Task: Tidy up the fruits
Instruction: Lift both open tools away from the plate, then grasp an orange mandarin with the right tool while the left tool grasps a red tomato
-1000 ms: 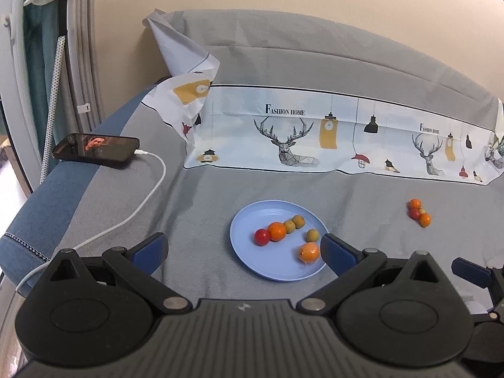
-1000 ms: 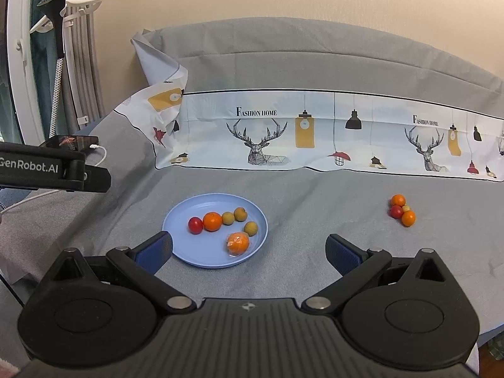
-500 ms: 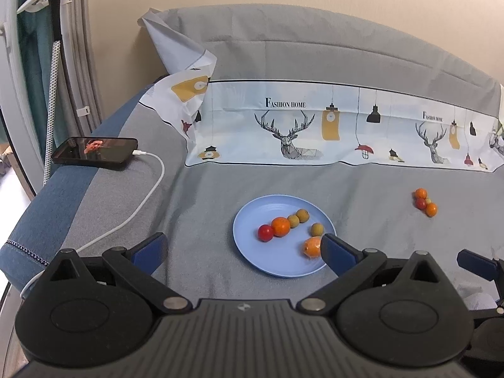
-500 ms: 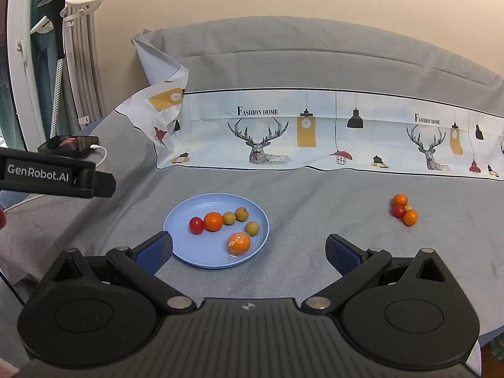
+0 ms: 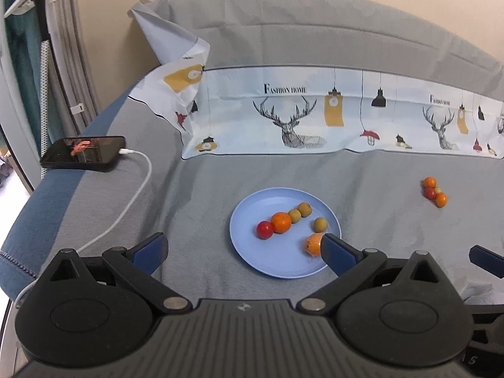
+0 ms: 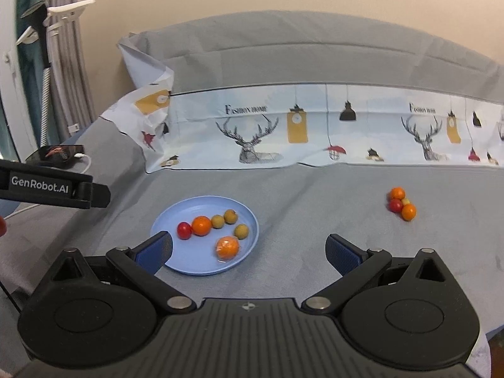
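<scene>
Both our left gripper [image 5: 244,247] and right gripper [image 6: 249,249] hang spread and empty above the bed [image 6: 315,186]. Six fruits sit on the blue plate [image 6: 176,264]; four remain clustered [image 6: 401,204] well apart. We should approach the cluster from above, pinching one fruit gently.

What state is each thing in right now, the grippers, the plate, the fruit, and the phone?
left gripper: open, empty, above the bed.
right gripper: open, empty.
blue plate: flat on the grey sheet, holding six fruits.
wrapped orange fruit: on the plate, apart from the row.
loose fruit cluster: four pieces touching, on the sheet, off the plate.
phone: screen lit, cable plugged in.
</scene>
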### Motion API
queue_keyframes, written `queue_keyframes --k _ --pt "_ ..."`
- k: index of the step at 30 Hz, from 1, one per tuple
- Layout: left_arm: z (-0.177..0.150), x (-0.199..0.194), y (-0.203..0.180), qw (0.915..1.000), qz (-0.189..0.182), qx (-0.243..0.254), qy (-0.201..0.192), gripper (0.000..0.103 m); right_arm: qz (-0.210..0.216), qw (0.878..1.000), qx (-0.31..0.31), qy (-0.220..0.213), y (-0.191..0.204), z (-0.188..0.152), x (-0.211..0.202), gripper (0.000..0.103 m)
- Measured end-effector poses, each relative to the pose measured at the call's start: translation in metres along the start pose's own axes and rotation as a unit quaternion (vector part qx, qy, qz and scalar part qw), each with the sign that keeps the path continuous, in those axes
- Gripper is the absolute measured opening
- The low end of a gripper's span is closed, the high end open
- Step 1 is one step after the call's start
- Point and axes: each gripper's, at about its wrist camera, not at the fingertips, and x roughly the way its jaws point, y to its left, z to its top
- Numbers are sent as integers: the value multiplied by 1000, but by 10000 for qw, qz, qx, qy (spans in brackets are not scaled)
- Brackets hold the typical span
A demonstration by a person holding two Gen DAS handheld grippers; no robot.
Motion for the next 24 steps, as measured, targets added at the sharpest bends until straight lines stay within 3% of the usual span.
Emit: queue_keyframes --k 6,10,14,20,24 --pt "7 26 -22 9995 -10 210 236 103 -117 9991 374 135 -27 -1 21 102" --pt "15 43 -42 9984 -215 365 365 103 -310 9974 614 213 -50 -3 38 102" --pt "26 67 -73 9953 -615 594 461 103 -769 9918 975 294 -84 -6 61 102" --pt "45 114 -133 9913 -567 1085 477 103 -1408 9785 1469 342 -140 -13 95 102" --pt "62 154 -174 9881 -737 1196 625 103 -1976 9651 1678 362 -184 -20 130 102"
